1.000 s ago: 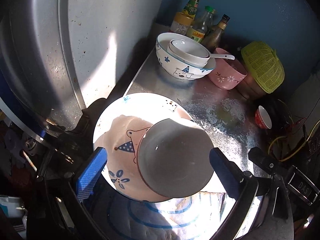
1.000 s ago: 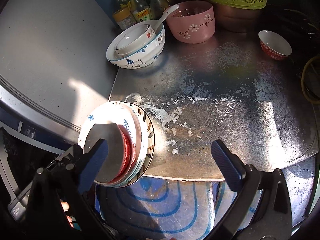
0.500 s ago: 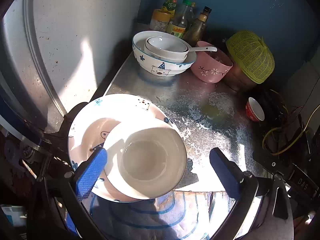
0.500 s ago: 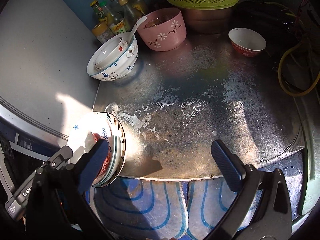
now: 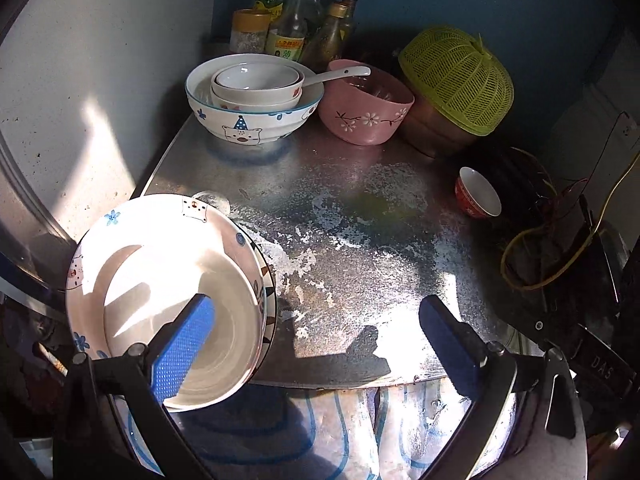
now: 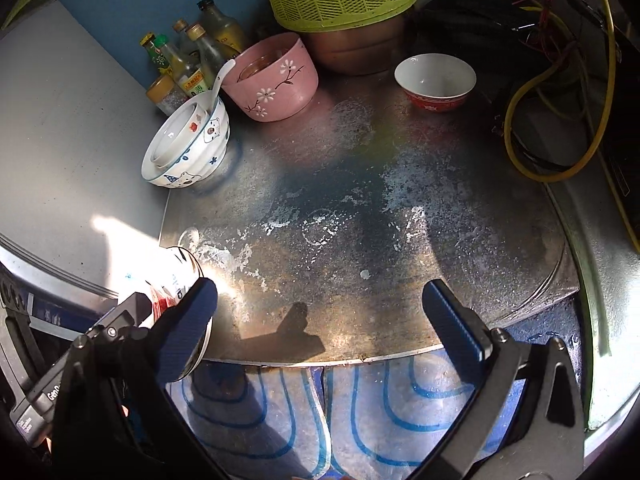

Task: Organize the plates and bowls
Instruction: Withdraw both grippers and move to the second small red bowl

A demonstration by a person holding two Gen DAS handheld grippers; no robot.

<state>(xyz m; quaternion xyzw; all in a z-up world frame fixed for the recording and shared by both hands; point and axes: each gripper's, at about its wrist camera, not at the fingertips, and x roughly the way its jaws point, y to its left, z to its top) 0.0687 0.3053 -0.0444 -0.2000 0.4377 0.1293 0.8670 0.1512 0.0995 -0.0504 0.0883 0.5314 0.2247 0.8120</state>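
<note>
A stack of plates (image 5: 160, 220) with a white bowl (image 5: 228, 300) on top sits at the metal table's (image 5: 360, 260) front-left corner. My left gripper (image 5: 316, 308) is open, its left finger over the bowl and its right finger above bare metal. In the right wrist view the stack (image 6: 176, 276) shows edge-on behind the left finger of my open, empty right gripper (image 6: 320, 290). At the back stand a bear-print bowl (image 5: 248, 128) with smaller bowls nested inside, and a pink flowered bowl (image 5: 364, 116) holding a spoon (image 5: 340, 74). A small red bowl (image 6: 436, 80) stands alone at the back right.
Sauce bottles (image 5: 288, 20) line the back corner. A green basket (image 5: 456, 80) lies upside down over a metal pot. Yellow and red cables (image 6: 560, 120) coil on the right. A grey panel (image 5: 100, 80) runs along the table's left side. A blue-striped mat (image 6: 320, 420) lies below the front edge.
Both grippers stayed open and swung right: the stack slid from between the left fingers to under the left finger, and the red bowl came closer in the right view.
</note>
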